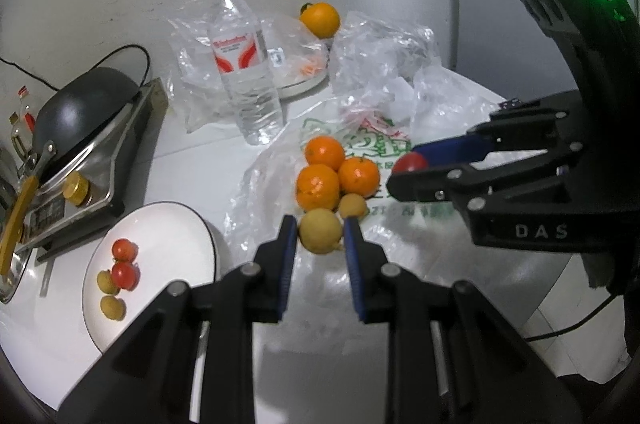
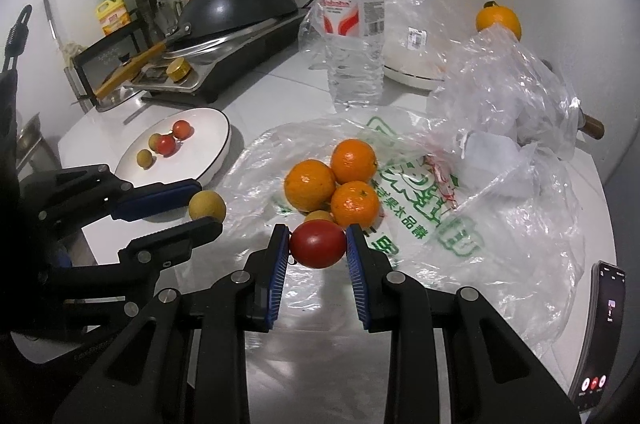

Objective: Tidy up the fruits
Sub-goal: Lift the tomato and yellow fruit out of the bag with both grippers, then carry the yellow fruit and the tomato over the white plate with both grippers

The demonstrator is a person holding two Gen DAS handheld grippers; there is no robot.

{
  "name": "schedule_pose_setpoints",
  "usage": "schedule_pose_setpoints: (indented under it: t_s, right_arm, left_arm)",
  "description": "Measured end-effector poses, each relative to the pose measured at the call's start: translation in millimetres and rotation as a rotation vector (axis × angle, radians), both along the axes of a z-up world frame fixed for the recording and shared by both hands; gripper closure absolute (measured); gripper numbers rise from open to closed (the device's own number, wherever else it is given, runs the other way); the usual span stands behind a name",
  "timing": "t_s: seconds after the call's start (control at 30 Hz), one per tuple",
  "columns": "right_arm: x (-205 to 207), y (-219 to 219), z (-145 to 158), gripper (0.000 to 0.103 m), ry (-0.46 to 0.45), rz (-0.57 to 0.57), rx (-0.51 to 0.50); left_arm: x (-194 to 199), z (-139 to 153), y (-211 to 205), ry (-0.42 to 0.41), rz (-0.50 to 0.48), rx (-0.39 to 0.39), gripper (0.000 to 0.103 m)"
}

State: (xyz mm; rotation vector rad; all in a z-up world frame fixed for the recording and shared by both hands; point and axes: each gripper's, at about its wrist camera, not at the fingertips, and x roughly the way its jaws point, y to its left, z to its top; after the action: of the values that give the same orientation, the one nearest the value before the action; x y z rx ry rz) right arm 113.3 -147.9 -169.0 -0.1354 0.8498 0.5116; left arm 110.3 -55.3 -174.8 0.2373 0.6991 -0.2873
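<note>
Your left gripper (image 1: 320,236) pinches a small round yellow-green fruit (image 1: 321,230); your right gripper (image 2: 318,244) clamps a red tomato (image 2: 318,244). Both hang beside the white black-rimmed plate (image 2: 208,160), probably clear of the bag. Carry them plateward gently, squeezing no harder.

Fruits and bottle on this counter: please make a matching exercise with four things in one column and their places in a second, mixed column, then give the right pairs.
Things:
1. red tomato
2. small yellow fruit
3. three oranges
4. water bottle

Places:
A. on the printed plastic bag
B. in the left hand-held gripper
C. standing upright behind the bag
D. in the right hand-held gripper

Pairs: 1-D, 2-B, 3-A, 4-C
</note>
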Motion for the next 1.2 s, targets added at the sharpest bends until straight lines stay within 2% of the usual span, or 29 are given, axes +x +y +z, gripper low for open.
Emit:
schedule_pose_setpoints:
  t_s: [0.7, 1.2]
  right_arm:
    - [-6, 49, 6, 0.072, -0.011, 0.052, -0.044]
    - [-5, 95, 5, 0.072, -0.005, 0.111, -0.076]
  left_arm:
    - [-13, 3, 43, -0.015, 0.034, -0.044, 0.079]
    - [-19, -3, 89, -0.019, 0.097, -0.067, 0.079]
